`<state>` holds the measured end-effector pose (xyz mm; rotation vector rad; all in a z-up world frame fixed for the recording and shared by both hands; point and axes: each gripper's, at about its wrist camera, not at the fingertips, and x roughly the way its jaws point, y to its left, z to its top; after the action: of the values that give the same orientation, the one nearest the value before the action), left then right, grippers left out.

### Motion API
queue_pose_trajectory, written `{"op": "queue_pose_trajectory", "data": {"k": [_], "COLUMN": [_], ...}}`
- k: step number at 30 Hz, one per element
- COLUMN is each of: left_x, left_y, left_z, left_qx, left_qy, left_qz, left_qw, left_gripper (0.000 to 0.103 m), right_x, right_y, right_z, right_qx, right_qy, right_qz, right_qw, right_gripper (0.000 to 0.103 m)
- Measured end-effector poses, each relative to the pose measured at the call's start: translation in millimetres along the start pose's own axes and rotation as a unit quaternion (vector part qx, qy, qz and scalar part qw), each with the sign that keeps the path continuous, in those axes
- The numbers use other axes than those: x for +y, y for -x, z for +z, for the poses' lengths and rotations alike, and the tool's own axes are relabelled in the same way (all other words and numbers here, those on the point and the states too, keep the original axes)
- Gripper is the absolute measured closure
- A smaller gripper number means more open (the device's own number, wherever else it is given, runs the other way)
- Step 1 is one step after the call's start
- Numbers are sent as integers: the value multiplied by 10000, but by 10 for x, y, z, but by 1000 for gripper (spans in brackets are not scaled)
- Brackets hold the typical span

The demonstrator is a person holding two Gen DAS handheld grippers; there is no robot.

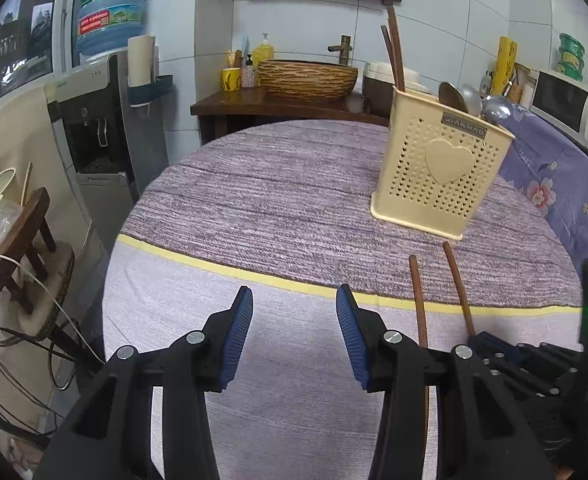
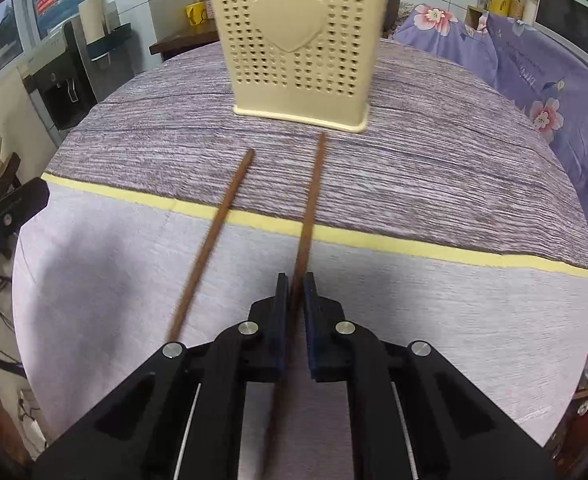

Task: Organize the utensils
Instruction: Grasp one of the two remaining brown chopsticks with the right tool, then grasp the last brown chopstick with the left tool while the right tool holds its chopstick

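My right tongs pinch one brown chopstick low over the tabletop. My left tongs hang wide apart, holding nothing. Second chopstick lies flat just left. Beyond their tips stands the cream utensil holder, spoons and two chopsticks already inside.

1. Both views are evenly lit by soft, cool indoor light; no lamp shows, and nothing is blown out.
2. Fisheye bending is strong: the purple striped tablecloth curves into a dome, with black vignette filling the corners.
3. A soft grey shadow lies on the cloth at the right-wrist view's left side.
4. The cream perforated plastic utensil holder looks slightly smeared; the white tiled wall carries a faint sheen.
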<state>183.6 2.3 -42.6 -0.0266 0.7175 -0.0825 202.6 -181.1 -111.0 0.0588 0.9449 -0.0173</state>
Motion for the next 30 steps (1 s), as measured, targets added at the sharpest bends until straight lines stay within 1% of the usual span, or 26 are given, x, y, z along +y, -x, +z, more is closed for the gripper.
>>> {"op": "queue_pose_trajectory", "data": {"k": [6,7,9,12,14,16,19,22,24,27,30], "left_x": [-99,-127,-190,-322,-412,-484,-571,-685,-761,-846,-931], "left_y": [-81,-92,-120,-201,-259,-339,-458,-560,-636,-738,-827], "left_z": [-78,-85,-94,-103,-101,-76,-21,29,60,95,128], "left_qx": [241,275,342,493,603,705,867,934,982,1049,1080], "left_qy": [-36,-41,-68,-199,-331,-424,-506,-661,-761,-831,-905], "left_qz": [-283,-352,-448,-606,-653,-674,-748,-727,-719,-701,-636], "left_qw": [9993,9990,9984,9967,9955,9943,9921,9908,9896,9885,9880], "left_gripper": [59,59,59,59,59,58,53,53,53,53,55], "right_x": [-506,-584,-651,-705,-723,-731,-727,-771,-779,-746,-711], "right_y": [168,187,190,151,116,85,-15,-161,-264,-306,-325], "right_z": [-233,-261,-267,-197,-74,45,268,411,470,513,545], "right_qx": [-17,-22,-46,-77,-144,-189,-233,-114,-16,-43,-47], "right_qy": [-44,-79,-95,-254,-347,-367,-282,-356,-380,-327,-278], "right_qz": [1,33,275,428,566,582,419,424,391,295,248], "right_qw": [10000,10000,9996,9987,9977,9974,9985,9984,9985,9990,9993], "right_gripper": [96,96,94,88,76,66,66,66,67,67,73]}}
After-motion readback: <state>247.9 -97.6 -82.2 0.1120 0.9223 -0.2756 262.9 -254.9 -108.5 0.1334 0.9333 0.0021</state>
